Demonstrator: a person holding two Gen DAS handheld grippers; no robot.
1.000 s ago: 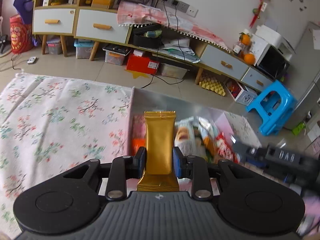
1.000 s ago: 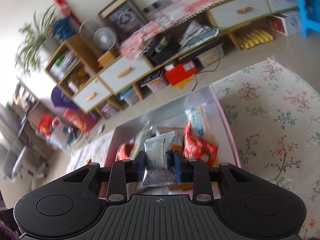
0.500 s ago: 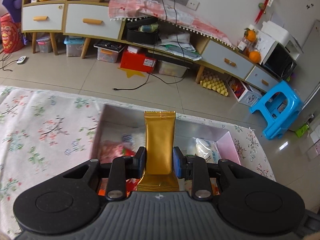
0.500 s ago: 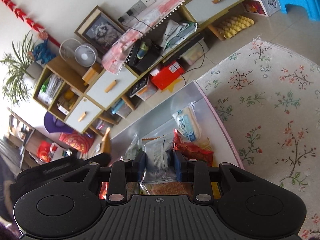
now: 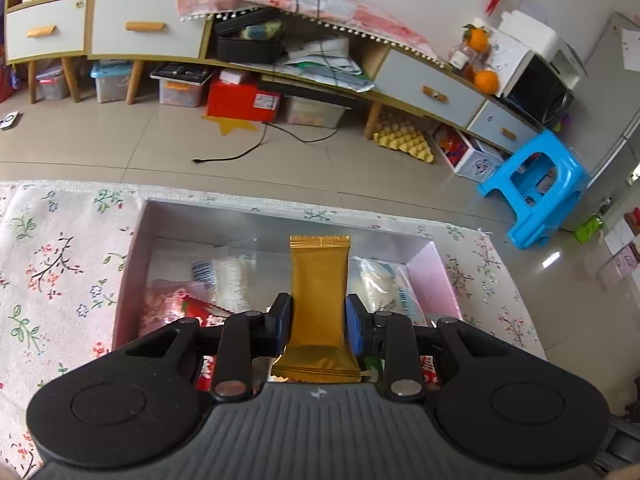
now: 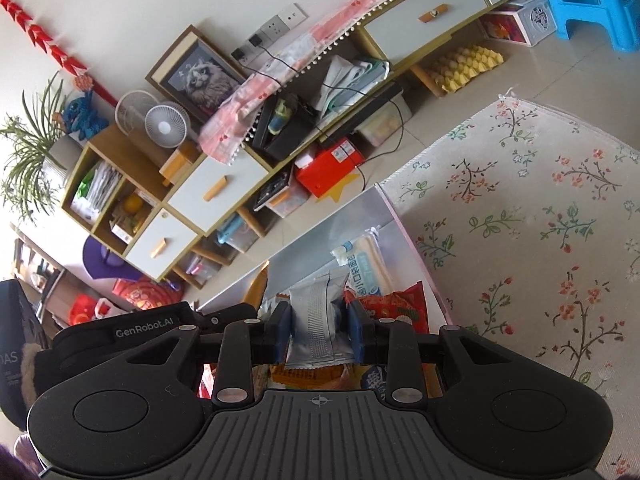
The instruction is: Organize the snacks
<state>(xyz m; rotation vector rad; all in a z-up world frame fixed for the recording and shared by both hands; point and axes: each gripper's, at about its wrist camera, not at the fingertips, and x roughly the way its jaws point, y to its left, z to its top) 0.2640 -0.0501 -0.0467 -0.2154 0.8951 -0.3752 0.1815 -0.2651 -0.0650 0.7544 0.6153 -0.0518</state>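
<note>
Left gripper (image 5: 319,320): jaws clamped on the gold packet (image 5: 318,280), pinched across its lower half; the upper half stands free ahead of the pads. Grip low on the wrapper probably leaves the top seam free to go into the box first

Right gripper (image 6: 319,332): jaws closed on the silver packet (image 6: 312,320), ribbed back seam facing the camera, sides slightly crumpled by the pads. Soft foil, likely to deform if squeezed harder

Both packets hang directly over the box (image 5: 136,264), which lies below and ahead of each pair of jaws on the floral cloth (image 5: 60,248). Judged step: carrying both snacks to the box for drop-in; neither released yet

Under the left jaws: red snack bag (image 5: 192,308) to the left of the pads, pale bread packet (image 5: 384,284) to the right. Under the right jaws: blue-and-white packet (image 6: 360,260) ahead, red bag (image 6: 400,304) right of the pads. Box already crowded, so free floor is scarce; packets may land on top of others

In the right wrist view the other gripper's body sits close on the left, so the two could collide over the box
</note>
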